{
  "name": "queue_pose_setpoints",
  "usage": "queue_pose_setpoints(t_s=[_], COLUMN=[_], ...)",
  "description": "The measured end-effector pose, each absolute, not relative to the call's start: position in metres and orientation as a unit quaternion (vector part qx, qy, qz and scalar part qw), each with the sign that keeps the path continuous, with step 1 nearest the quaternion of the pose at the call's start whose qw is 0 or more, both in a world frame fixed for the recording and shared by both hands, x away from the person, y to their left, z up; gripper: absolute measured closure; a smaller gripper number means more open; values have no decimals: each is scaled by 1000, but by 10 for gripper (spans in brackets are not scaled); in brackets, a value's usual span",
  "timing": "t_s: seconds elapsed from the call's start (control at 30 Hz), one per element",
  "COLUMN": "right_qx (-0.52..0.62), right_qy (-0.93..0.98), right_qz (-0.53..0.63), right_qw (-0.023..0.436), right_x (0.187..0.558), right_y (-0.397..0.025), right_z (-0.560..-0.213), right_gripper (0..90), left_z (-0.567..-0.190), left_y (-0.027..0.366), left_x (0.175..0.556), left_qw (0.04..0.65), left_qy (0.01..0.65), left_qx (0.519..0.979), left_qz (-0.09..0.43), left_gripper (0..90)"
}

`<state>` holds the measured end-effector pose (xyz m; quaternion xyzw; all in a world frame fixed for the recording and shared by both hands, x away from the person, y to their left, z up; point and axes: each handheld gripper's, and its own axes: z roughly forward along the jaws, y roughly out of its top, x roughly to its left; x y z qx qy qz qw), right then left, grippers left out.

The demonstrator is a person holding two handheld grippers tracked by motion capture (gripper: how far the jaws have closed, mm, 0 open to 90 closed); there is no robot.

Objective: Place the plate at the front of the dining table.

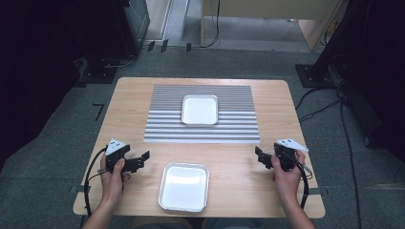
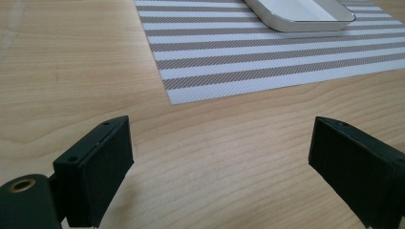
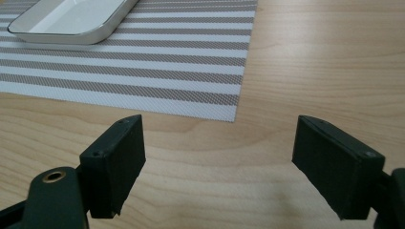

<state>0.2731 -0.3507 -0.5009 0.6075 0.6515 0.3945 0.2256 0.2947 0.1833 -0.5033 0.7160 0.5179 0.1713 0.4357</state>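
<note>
The left gripper (image 1: 143,159) is held low over the near left of the table (image 1: 129,95), its jaws spread wide and empty. A metal tray (image 1: 184,186) lies at the near edge between the two grippers, apart from both; a white tray (image 1: 199,109) rests farther off on the striped mat (image 1: 162,129). The right gripper (image 1: 260,156) is held at the near right, likewise wide open and holding nothing. Should the metal tray be gripped by its thin, shallow rim, a slip is judged likely. An uneven lift from the two sides could tilt it, and a low approach could push it off the near edge.
</note>
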Motion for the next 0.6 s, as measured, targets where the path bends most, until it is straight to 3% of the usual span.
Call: queue_pose_setpoints(t_s=[0.27,0.37,0.6], right_qx=[623,630,637], right_qy=[645,639,636], right_qz=[381,378,367], right_qw=[227,228,235], right_x=[257,251,237], right_y=[-372,-379,-394], right_z=[-509,-512,-513], right_gripper=[187,187,180], left_z=[-507,-509,-512], left_y=[201,209,224], left_x=[283,279,269], left_qw=[432,430,397], left_qy=[532,535,558], left_qx=[706,706,697], left_qz=[177,173,212], left_gripper=[72,27,0])
